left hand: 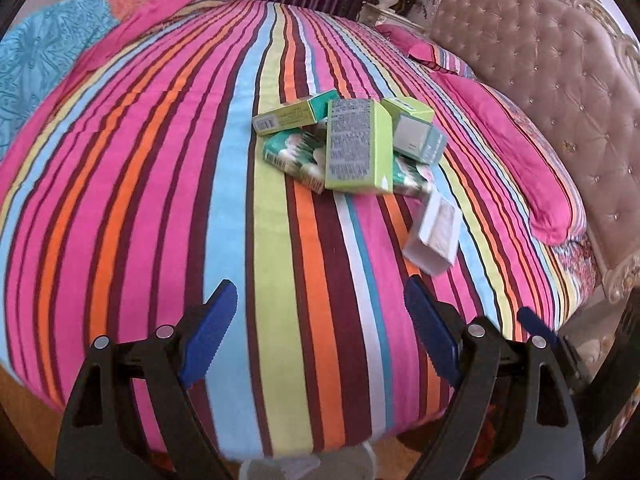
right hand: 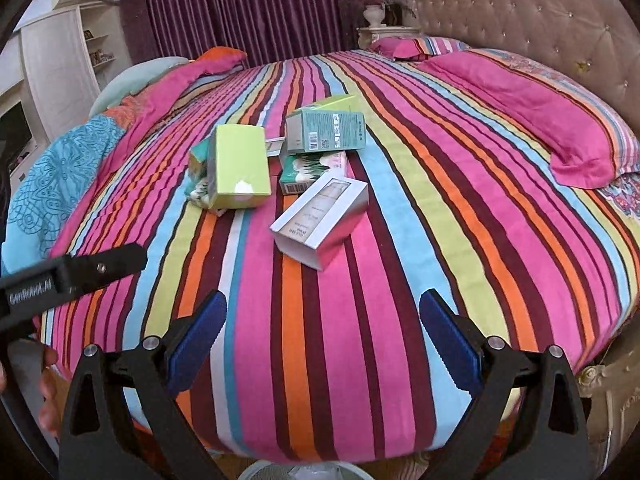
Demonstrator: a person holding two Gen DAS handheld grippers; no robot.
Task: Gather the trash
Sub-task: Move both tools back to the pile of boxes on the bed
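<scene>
In the left wrist view, the left gripper [left hand: 320,328] is seen with its blue pads spread wide and nothing between them, held above the near part of the striped bedspread [left hand: 160,200]. Ahead of it a heap of empty cartons is found: a lime-green box [left hand: 356,146] lies across the patterned green ones, and a white box [left hand: 434,236] rests apart, nearer and to the right of the fingers. The wide spread is judged to suit the cartons' breadth.

In the right wrist view, the right gripper [right hand: 322,336] is likewise spread and empty. The white box [right hand: 320,220] lies straight ahead, closest, so it is judged the likeliest first pick.
</scene>
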